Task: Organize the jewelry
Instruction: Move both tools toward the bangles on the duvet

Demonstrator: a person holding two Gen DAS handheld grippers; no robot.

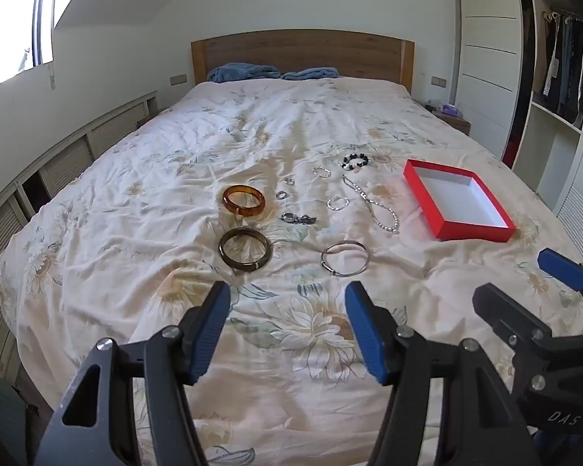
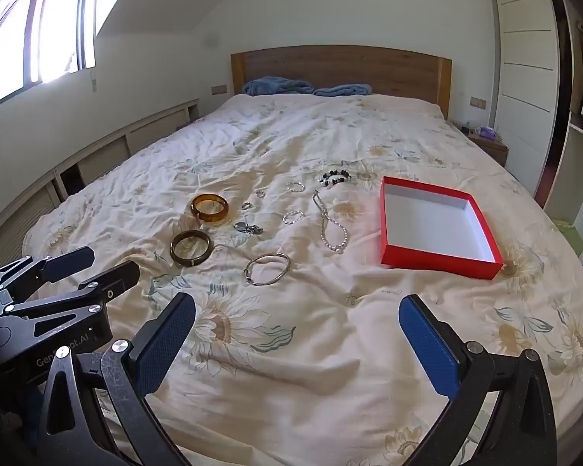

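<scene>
Both tools agape above scattered bangles [image 1: 245, 249], necklace [image 1: 373, 206], red box [image 1: 474, 229]

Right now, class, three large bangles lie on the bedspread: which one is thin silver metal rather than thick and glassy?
The thin silver wire bangle, nearest the open red box; the amber bangle and dark olive bangle are thick, glossy bands.

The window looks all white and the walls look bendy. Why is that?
Left wrist view: the window is washed out by daylight, and the fisheye lens bows the wardrobe. Right wrist view: same glare at the window; the bed bulges round; nearby things stay sharp.
</scene>
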